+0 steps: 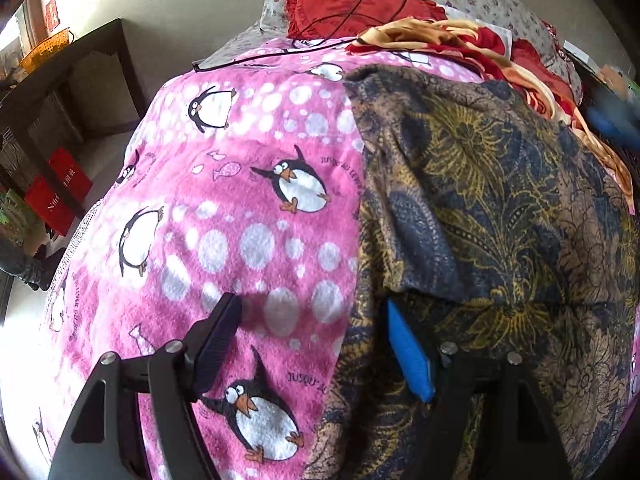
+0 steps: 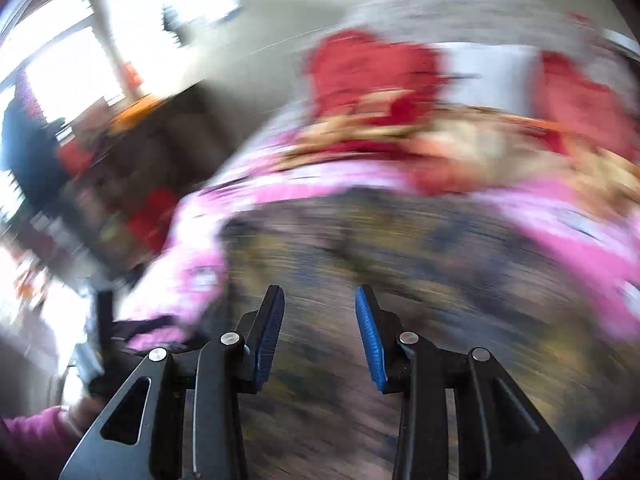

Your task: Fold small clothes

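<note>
garment (image 1: 480, 200): long axis toward pillows (image 1: 340, 0) | left fingers (image 1: 316, 320): apart, empty | right fingers (image 2: 320, 312): apart, empty

Bed's covered with a pink penguin blanket (image 1: 248, 216). Up at the head end there's a red frilly pillow (image 1: 340, 4) with a black cable (image 1: 360, 12) looping over it, plus a rumpled red and cream blanket (image 1: 460, 44). Off the bed's left side: dark table (image 1: 80, 64), orange basket (image 1: 44, 46) on top, red boxes (image 1: 60, 188) underneath.

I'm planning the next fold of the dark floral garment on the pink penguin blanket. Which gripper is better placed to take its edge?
Probably the left gripper: its open jaws straddle the dark floral garment's left edge. The right gripper is open, empty, its view motion-blurred.
</note>
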The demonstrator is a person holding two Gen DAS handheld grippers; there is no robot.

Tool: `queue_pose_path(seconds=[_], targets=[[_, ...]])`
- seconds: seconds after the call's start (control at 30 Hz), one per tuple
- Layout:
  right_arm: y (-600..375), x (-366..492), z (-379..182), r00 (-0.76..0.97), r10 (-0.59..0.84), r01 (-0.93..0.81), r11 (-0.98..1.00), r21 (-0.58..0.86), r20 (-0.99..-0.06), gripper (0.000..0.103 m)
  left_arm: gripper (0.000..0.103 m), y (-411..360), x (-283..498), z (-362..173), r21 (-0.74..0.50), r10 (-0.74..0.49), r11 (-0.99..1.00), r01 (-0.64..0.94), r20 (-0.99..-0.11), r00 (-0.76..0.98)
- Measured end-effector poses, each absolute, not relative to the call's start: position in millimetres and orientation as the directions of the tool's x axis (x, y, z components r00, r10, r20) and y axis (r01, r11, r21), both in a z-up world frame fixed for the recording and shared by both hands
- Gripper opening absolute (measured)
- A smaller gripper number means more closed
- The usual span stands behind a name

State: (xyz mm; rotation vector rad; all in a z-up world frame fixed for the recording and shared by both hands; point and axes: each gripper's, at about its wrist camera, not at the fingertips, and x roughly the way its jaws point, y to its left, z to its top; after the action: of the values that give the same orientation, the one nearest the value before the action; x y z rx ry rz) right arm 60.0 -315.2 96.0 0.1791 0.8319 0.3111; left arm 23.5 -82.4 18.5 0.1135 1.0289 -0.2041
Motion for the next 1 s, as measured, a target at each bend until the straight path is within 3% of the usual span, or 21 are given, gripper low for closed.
queue_pose_path(seconds=[0.17, 0.3, 0.33, 0.37, 0.57, 0.67, 0.73, 0.83, 1.0], targets=[[-233, 143, 62, 0.506, 0.37, -0.342, 0.915, 0.213, -0.779, 0.032, 0.077, -71, 21, 17, -0.059, -0.164, 0.975, 0.216, -0.847, 0.506], [-207, 184, 20, 0.384, 0.293, -0.352, 0.923, 0.155, -0.876, 0.031, 0.077, -62, 23, 18, -0.112, -0.225, 0.964, 0.241, -0.826, 0.516], [-203, 187, 13, 0.391, 0.227, -0.332, 0.939, 0.094, -0.892, 0.012, 0.077, -58, 23, 19, -0.139, -0.252, 0.959, 0.248, -0.819, 0.516], [-204, 190, 10, 0.41, 0.193, -0.307, 0.95, 0.064, -0.891, 0.0, 0.077, -54, 24, 20, -0.163, -0.275, 0.954, 0.253, -0.814, 0.512], [-207, 196, 29, 0.414, 0.483, -0.319, 0.871, 0.373, -0.772, 0.0, 0.077, -31, 19, 50, -0.126, -0.251, 0.961, 0.244, -0.768, 0.589], [-193, 211, 7, 0.395, 0.476, -0.279, 0.877, 0.391, -0.786, 0.0, 0.077, -29, 20, 64, -0.122, -0.248, 0.962, 0.243, -0.757, 0.604], [-192, 219, -4, 0.378, 0.488, -0.238, 0.873, 0.426, -0.787, 0.005, 0.077, -34, 21, 68, -0.109, -0.245, 0.961, 0.253, -0.756, 0.606], [-209, 193, 9, 0.395, 0.57, -0.229, 0.82, 0.524, -0.72, 0.032, 0.077, -46, 27, 65, -0.075, -0.223, 0.962, 0.263, -0.774, 0.593], [-256, 121, 44, 0.506, 0.492, -0.246, 0.87, 0.428, -0.709, 0.032, 0.077, -60, 27, 59, -0.055, -0.197, 0.966, 0.252, -0.788, 0.584]])
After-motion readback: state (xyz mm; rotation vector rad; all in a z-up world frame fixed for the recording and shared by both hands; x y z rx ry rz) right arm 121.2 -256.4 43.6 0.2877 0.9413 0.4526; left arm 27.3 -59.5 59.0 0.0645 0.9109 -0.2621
